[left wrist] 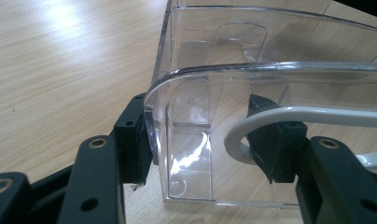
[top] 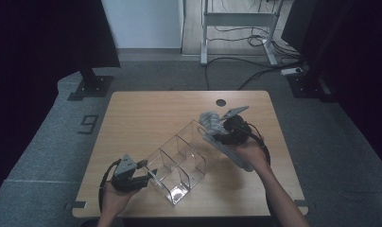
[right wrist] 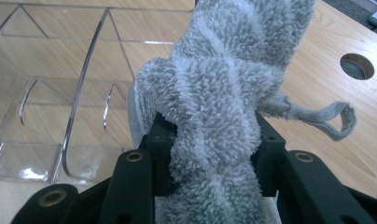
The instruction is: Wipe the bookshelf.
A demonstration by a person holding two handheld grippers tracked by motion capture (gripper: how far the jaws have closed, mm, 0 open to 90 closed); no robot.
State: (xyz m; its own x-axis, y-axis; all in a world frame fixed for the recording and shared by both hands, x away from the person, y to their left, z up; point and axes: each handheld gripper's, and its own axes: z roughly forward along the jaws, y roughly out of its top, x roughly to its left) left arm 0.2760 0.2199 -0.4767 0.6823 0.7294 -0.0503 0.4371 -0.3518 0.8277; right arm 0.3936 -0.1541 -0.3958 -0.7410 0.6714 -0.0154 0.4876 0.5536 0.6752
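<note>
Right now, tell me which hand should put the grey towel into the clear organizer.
The right. The right gripper is already clamped on the grey towel, just above the clear organizer at its far end. The left gripper is busy gripping the organizer's near wall, steadying it.

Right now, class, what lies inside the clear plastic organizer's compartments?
The clear organizer holds nothing visible: its compartments show bare wood through the walls. The right gripper holds the grey towel beside its far end, covering part of that end.

High view dim, corners near black; pale wooden desk [top: 146, 113] evenly lit from above, soft shadows. Left gripper view: white glare on desk top left, bright reflections on clear plastic compartment organiser [left wrist: 252, 74]. Right gripper view: fluffy grey cloth [right wrist: 219, 93] sharp, black jaws slightly soft.
</note>
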